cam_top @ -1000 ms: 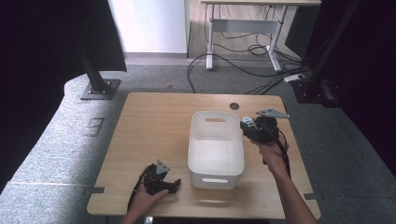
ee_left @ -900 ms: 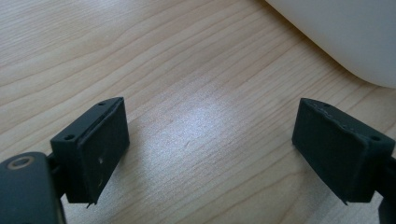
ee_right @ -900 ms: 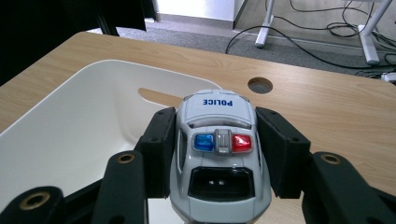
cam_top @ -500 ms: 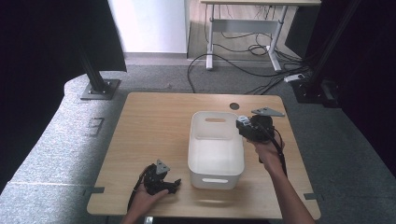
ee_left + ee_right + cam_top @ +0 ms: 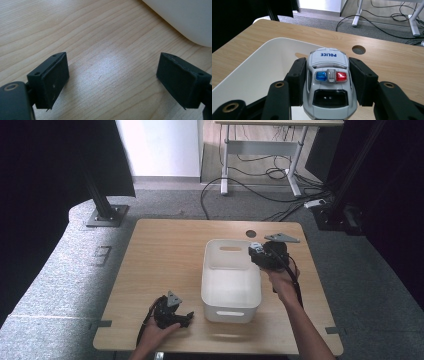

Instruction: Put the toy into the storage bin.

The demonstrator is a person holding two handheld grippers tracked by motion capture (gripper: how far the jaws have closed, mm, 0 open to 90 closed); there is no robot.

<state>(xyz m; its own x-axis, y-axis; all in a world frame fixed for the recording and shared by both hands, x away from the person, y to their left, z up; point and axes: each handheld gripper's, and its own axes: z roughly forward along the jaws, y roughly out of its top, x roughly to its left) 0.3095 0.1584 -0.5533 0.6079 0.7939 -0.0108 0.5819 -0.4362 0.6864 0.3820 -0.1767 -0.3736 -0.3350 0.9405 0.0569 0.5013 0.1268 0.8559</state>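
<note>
So the toy police car (image 5: 329,82) is sitting clamped between the jaws of the right gripper (image 5: 328,80), pads pressing on both of its sides, and it's hanging right over the near-right rim of the white bin (image 5: 231,297) — not fully over the inside yet, as far as I can tell. That's the bit that's worrying me: if the jaws are letting go here, the car is probably clipping the rim and bouncing out onto the table (image 5: 165,255), maybe rolling, since it's on wheels. The grip is also only on smooth sides, so it could be slipping nose-down. The left gripper (image 5: 112,82) is resting wide apart on bare wood beside the bin, gripping nothing — so nothing's steadying the bin if it gets bumped.
</note>
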